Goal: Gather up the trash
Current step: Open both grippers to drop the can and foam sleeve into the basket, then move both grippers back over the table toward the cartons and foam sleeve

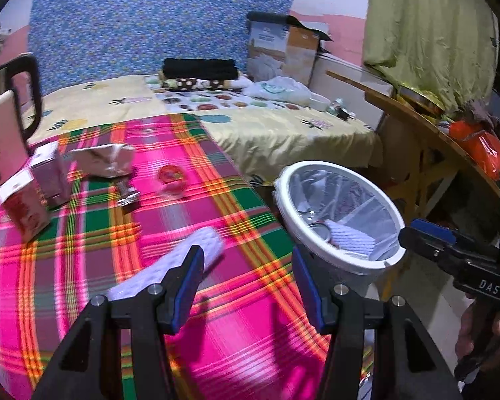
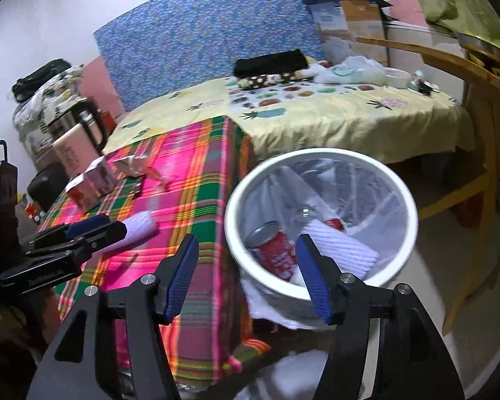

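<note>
A: My left gripper (image 1: 246, 286) has jaws spread, empty, right beside the white ribbed roll (image 1: 170, 273) on the plaid cloth (image 1: 250, 350).

B: Right gripper (image 2: 246, 280)?

A: Also spread, empty, over the bin (image 2: 236, 200). I'd straddle the roll crosswise, pinch mid-length, then lift clear.

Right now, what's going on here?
A person is clearing trash off the plaid table into the white bin beside it, one gripper in each hand. The left gripper is open over the table next to a pale ribbed piece and holds nothing. The right gripper is open and empty by the bin, where a red can and a similar ribbed piece already lie. Small cartons and wrappers remain on the table.
</note>
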The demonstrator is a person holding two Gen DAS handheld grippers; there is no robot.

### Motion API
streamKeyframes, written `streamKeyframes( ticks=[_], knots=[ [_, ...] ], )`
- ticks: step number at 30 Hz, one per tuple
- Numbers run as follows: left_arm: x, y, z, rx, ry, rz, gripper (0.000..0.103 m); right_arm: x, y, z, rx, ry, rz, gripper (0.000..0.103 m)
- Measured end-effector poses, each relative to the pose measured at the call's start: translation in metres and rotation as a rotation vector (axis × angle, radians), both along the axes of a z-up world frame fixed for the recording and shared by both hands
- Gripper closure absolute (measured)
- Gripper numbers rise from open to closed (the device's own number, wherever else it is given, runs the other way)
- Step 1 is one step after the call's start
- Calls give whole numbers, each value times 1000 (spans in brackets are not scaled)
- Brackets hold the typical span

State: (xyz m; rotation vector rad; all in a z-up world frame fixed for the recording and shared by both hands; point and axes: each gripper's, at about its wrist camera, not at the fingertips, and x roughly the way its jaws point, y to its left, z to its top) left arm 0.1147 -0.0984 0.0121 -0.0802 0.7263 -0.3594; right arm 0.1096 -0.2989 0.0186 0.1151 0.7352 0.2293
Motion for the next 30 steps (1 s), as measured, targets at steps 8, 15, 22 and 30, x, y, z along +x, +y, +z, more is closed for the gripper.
streamKeyframes(
  ticks=[8,15,22,30],
  knots=[
    [-16,36,-5,8,0,90,46,-3,28,-3,10,35,97,41],
    [-28,64,-13,19,10,167,46,-6,48,-6,42,56,150,41],
    [-33,92,-16,20,15,237,46,-4,69,-10,52,81,183,41],
    [-32,113,-17,22,16,281,46,5,90,-15,64,119,209,42]
  ],
)
